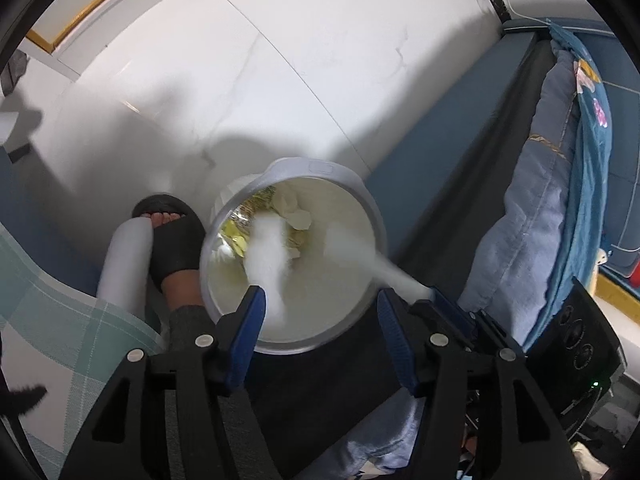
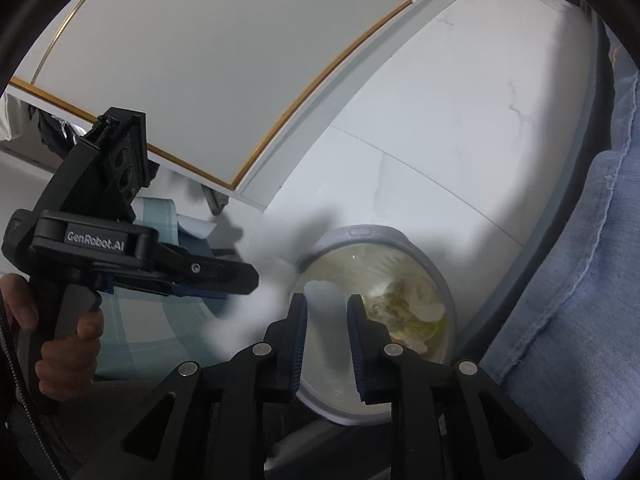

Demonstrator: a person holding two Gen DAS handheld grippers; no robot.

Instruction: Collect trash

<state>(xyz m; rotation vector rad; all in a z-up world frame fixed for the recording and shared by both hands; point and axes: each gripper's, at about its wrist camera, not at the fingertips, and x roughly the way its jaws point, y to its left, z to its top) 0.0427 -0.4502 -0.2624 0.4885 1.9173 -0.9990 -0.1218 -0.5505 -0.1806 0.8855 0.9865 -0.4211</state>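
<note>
A white round trash bin (image 1: 356, 184) stands open on the floor, with crumpled paper and yellowish scraps (image 1: 256, 216) inside; it also shows in the right wrist view (image 2: 424, 252). My left gripper (image 1: 320, 300) is open above the bin, and a blurred white tissue (image 1: 268, 256) hangs or falls off its left finger. A second white piece (image 1: 360, 252) stretches over the rim toward the right gripper (image 1: 440, 300). My right gripper (image 2: 327, 304) hovers over the bin, partly open, with a white tissue (image 2: 324, 296) between its fingers. The left gripper (image 2: 236, 280) shows at left, white blur below it.
A foot in a black slipper (image 1: 172, 240) stands left of the bin. A blue bed frame (image 1: 460, 128) with a blue quilt (image 1: 540, 200) runs along the right. A checked cloth (image 1: 48, 300) lies at left. White floor tiles (image 1: 240, 60) and a cabinet (image 2: 200, 60) lie beyond.
</note>
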